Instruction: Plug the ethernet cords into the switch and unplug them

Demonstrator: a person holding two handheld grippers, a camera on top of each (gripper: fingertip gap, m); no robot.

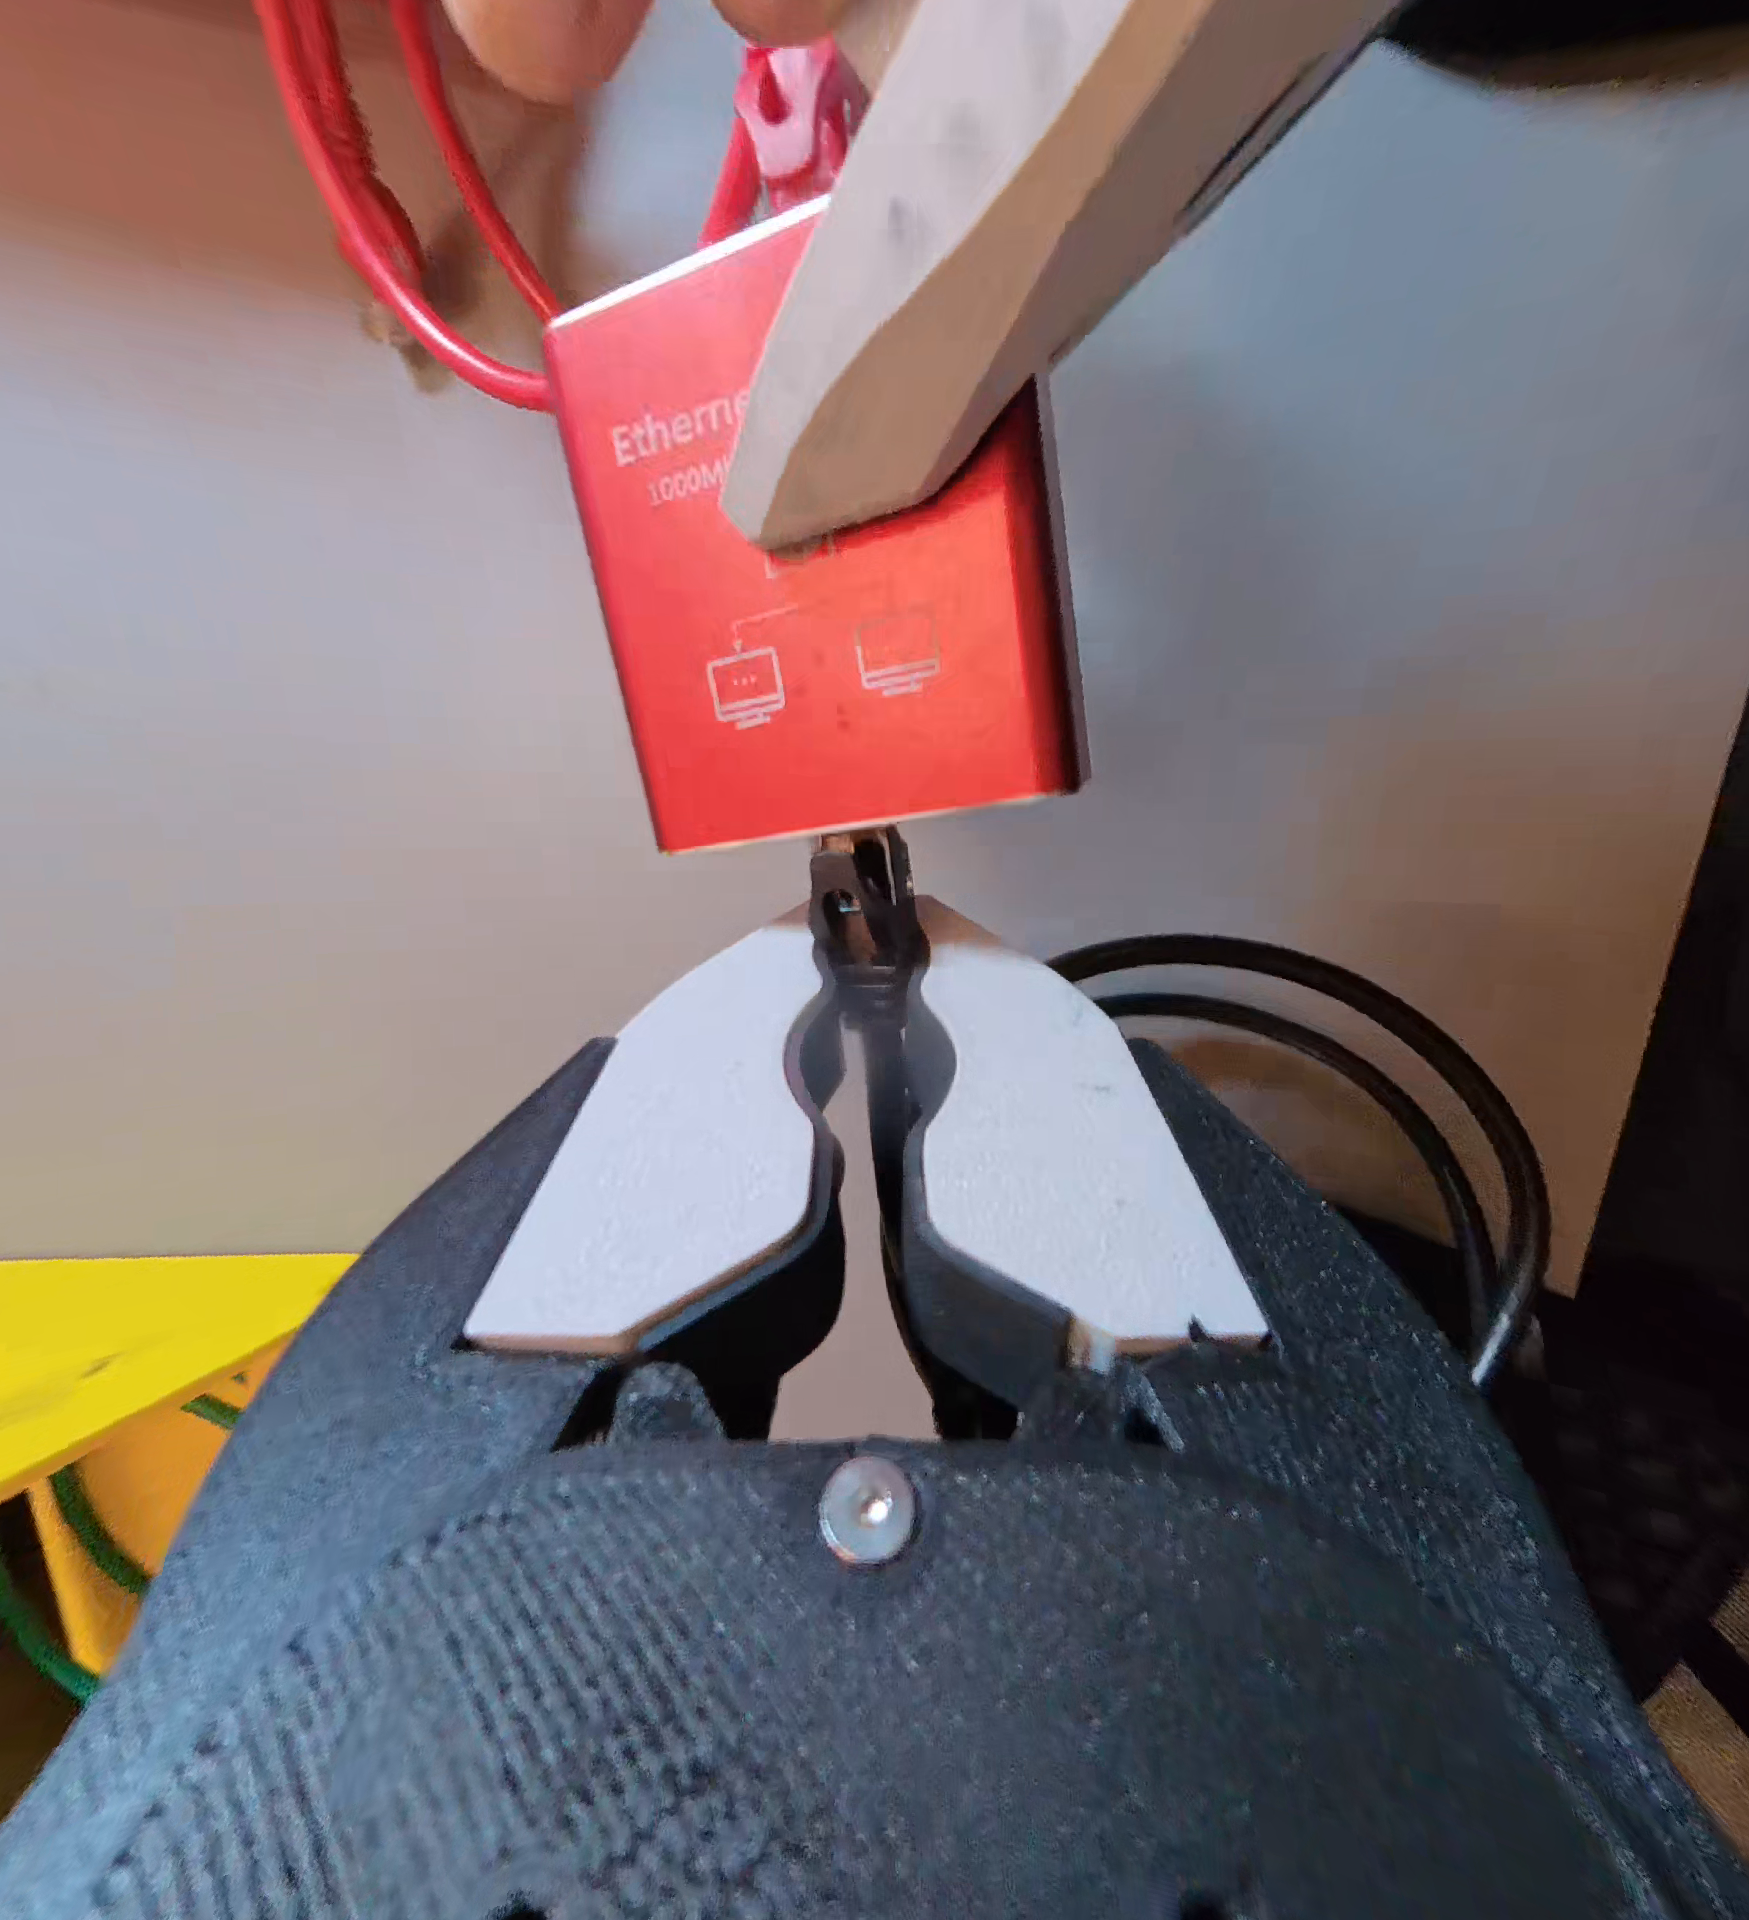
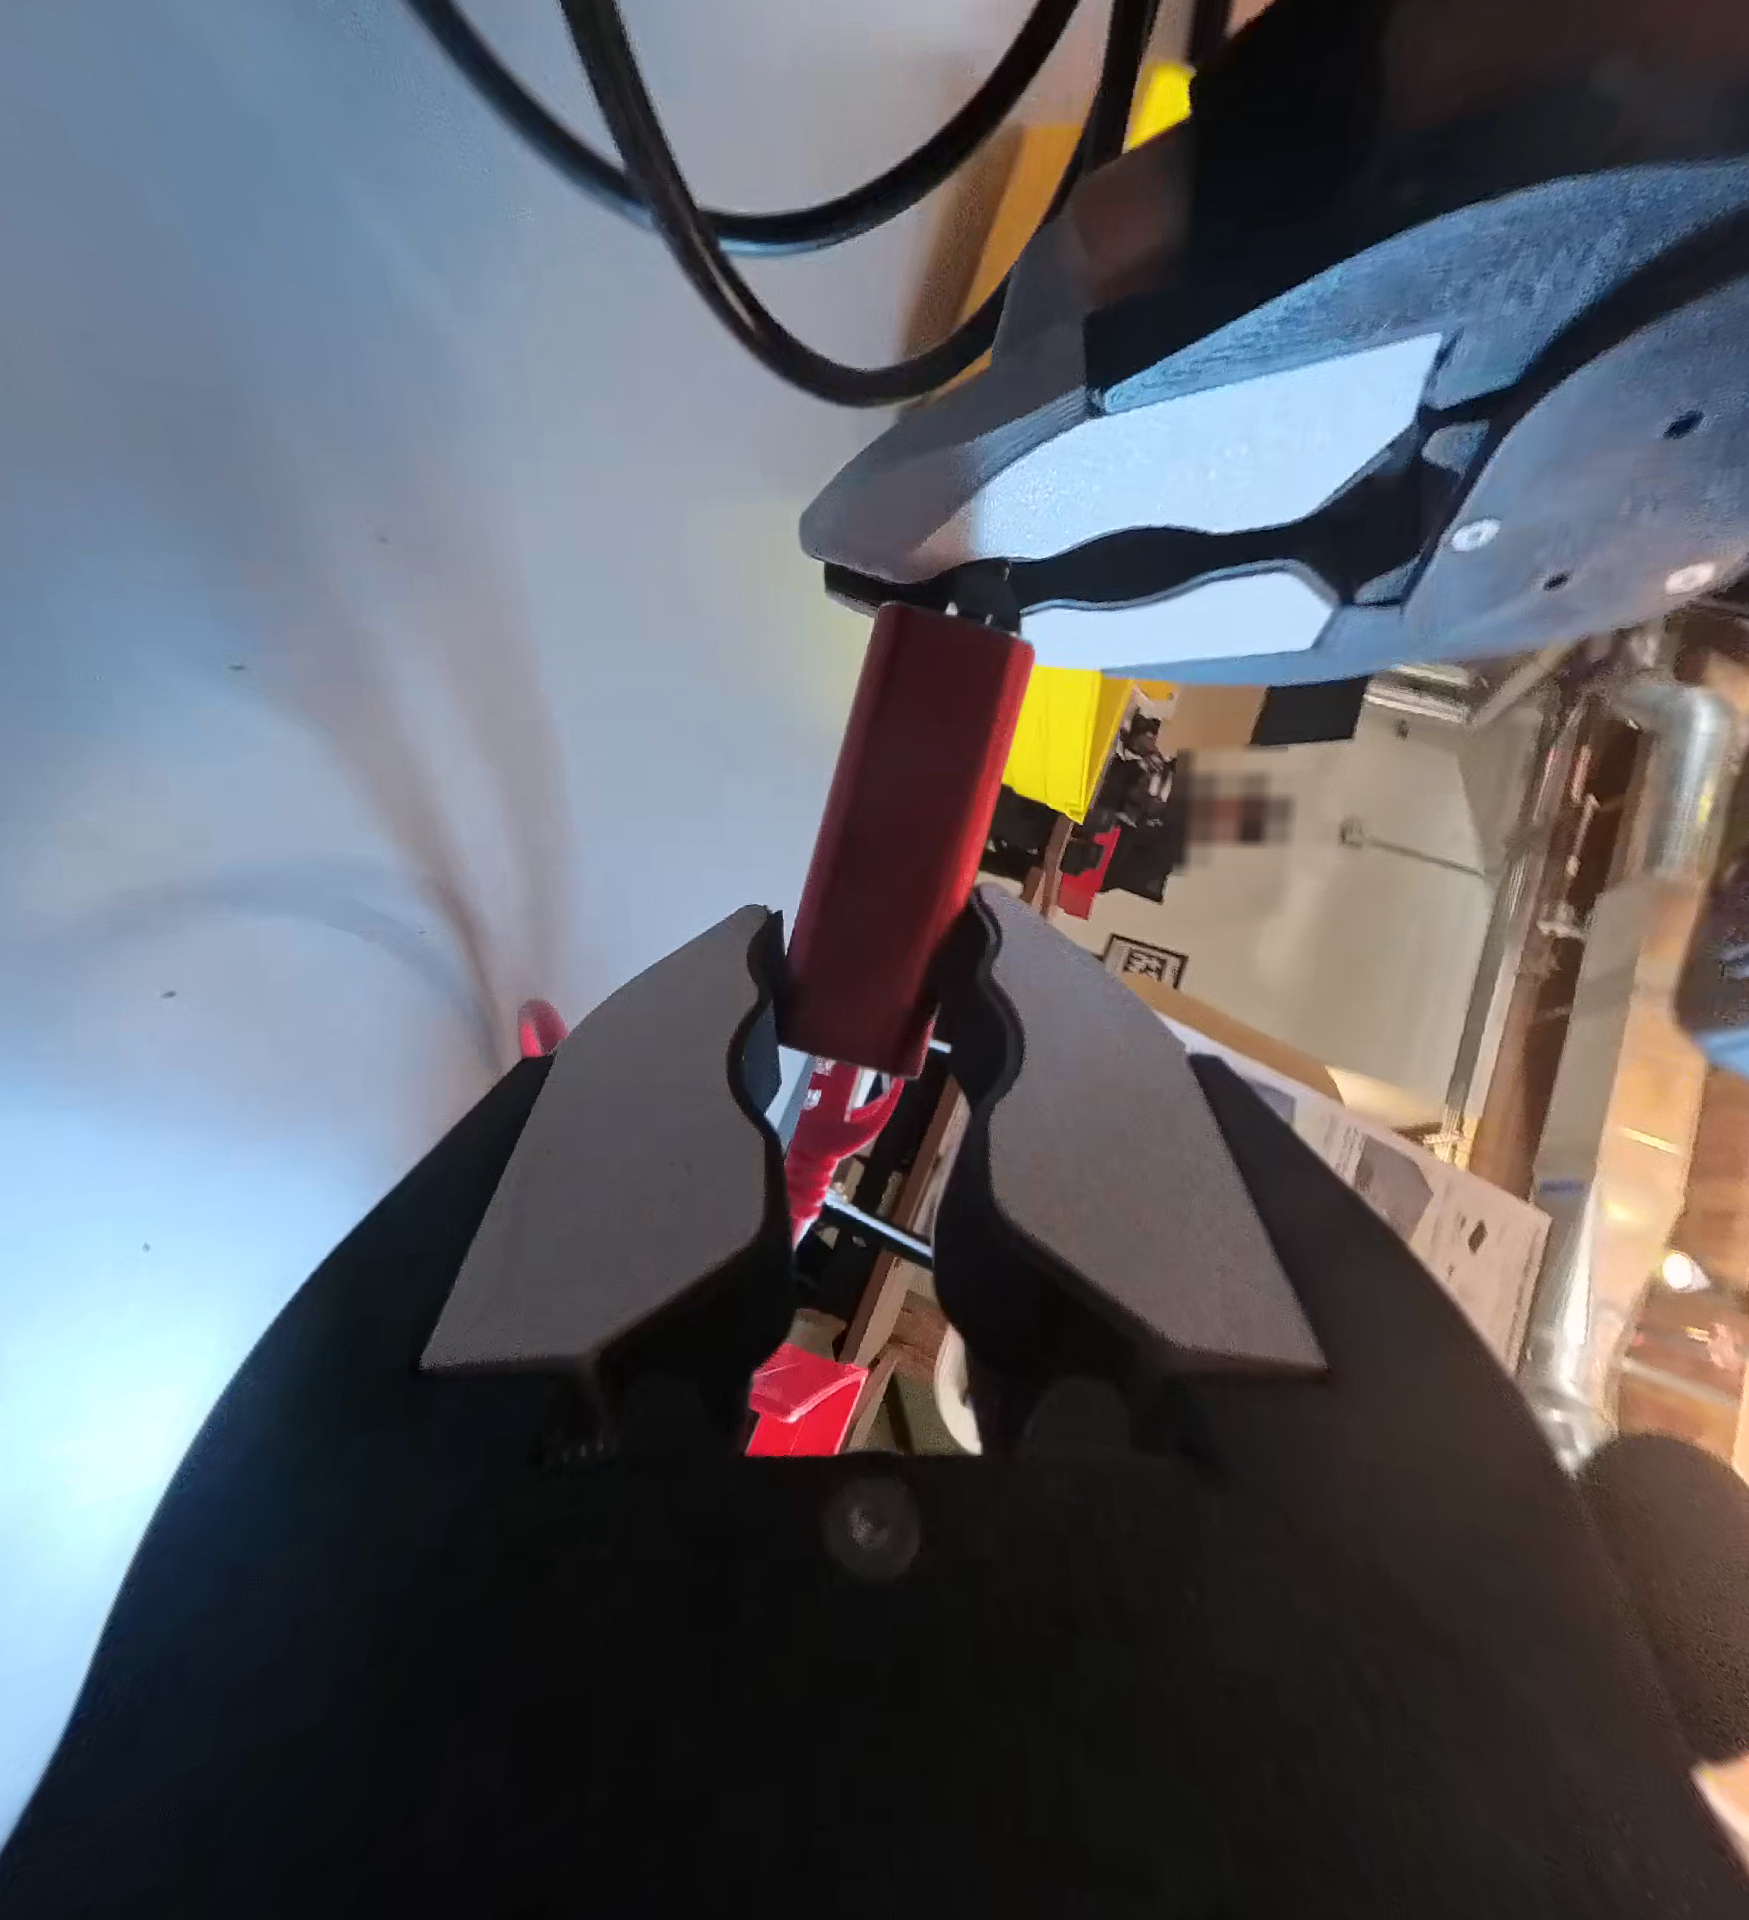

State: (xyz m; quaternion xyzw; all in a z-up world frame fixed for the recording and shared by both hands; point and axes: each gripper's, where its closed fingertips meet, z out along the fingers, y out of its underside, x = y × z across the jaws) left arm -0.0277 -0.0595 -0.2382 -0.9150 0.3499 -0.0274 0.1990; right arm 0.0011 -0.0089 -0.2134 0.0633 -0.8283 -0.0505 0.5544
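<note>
Left gripper point(image 1: 865, 935) fingers pinch the black cord's plug point(image 1: 865, 894) right at the red switch point(image 1: 828, 623) port, while the right gripper point(image 2: 875, 971) clamps the switch above the worktop point(image 1: 226, 727), steadying it against the push or pull.

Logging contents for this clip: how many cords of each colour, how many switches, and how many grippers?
Red cord: 1
Black cord: 1
Green cord: 1
Red switch: 1
Grippers: 2, left gripper and right gripper
Total: 6
</note>
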